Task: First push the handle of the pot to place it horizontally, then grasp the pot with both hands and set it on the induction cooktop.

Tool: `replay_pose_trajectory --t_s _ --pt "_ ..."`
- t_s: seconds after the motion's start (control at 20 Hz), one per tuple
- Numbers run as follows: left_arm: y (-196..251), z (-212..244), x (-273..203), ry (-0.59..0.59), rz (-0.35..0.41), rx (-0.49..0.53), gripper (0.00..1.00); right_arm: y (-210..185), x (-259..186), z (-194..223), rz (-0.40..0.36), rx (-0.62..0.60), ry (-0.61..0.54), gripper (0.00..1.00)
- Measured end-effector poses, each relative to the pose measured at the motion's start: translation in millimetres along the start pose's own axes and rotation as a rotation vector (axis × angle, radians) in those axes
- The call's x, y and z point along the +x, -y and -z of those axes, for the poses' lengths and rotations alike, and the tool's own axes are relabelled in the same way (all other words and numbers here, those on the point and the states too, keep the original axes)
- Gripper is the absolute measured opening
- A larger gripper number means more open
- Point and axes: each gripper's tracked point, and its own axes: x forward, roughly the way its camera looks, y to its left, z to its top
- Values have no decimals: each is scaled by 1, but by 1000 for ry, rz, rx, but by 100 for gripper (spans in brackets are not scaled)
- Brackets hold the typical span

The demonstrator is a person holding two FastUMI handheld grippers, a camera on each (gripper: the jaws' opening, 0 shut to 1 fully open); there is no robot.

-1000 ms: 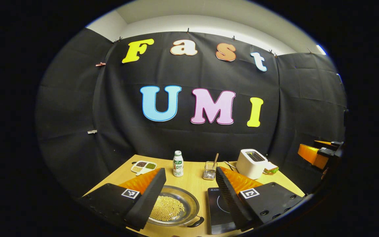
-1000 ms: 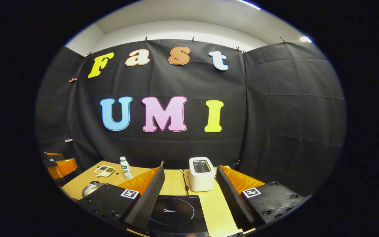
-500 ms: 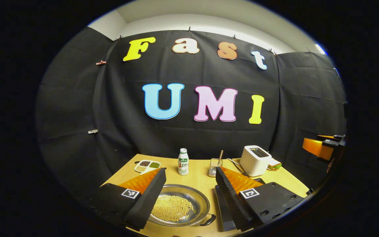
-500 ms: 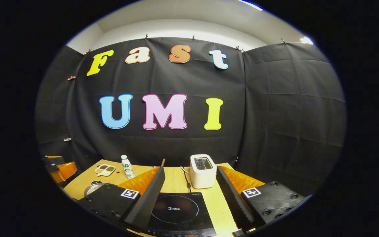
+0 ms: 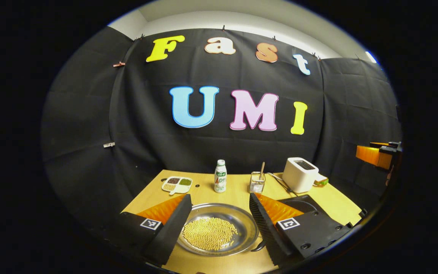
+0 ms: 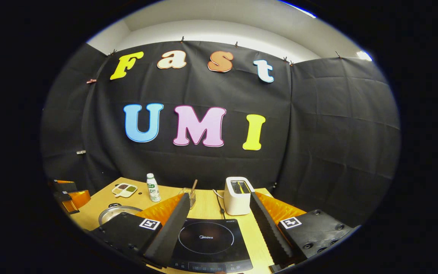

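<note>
**Pot handle not yet pushed level; both grippers above the tabletop**

Left gripper (image 5: 219, 219): jaws spread wide, grasping nothing, hanging over the pot (image 5: 219, 230). The pot is a shallow steel pan with pale beans in it, on the wooden tabletop (image 5: 329, 199) just left of the induction cooktop (image 6: 209, 243). 1 dark handle (image 5: 257, 247) pokes out at the pot's near-right edge, partly hidden behind the right finger; it looks angled toward the viewer rather than sideways.

Right gripper (image 6: 219, 224): jaws also released, empty, poised above the cooktop. From here the pot shows as a rim at far left.

Step in hand, as I judge it: turning the handle. Best done with 1 fingertip low against the handle's side, a slow sideways nudge, keeping the pot flat so the beans stay put. The cooktop edge sits close; watch for a bump.

Behind: a bottle (image 5: 220, 181), a toaster (image 5: 300, 174), a sectioned dish (image 5: 176, 184).
</note>
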Motion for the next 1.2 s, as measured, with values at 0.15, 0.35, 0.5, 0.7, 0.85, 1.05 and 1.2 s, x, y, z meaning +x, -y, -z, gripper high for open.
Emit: replay_pose_trajectory --t_s 0.15,0.35,0.5,0.7,0.85,1.05,1.2 --pt "1 29 -3 -97 41 -40 81 -11 2 -4 -22 30 18 98" --pt "12 68 -5 -217 83 -45 45 -17 10 4 -53 33 14 96" --pt "24 103 -9 -316 106 -53 24 -11 16 12 -68 24 -3 98" --pt "33 145 -10 -450 98 -56 5 0 34 20 -68 45 -25 98" --pt "45 175 -11 -544 127 -16 5 2 40 27 -77 42 -43 98" --pt "49 213 -13 -639 154 121 5 4 38 28 -116 31 -39 98" --pt "59 234 -10 -682 195 204 5 18 39 26 -103 36 -36 98"
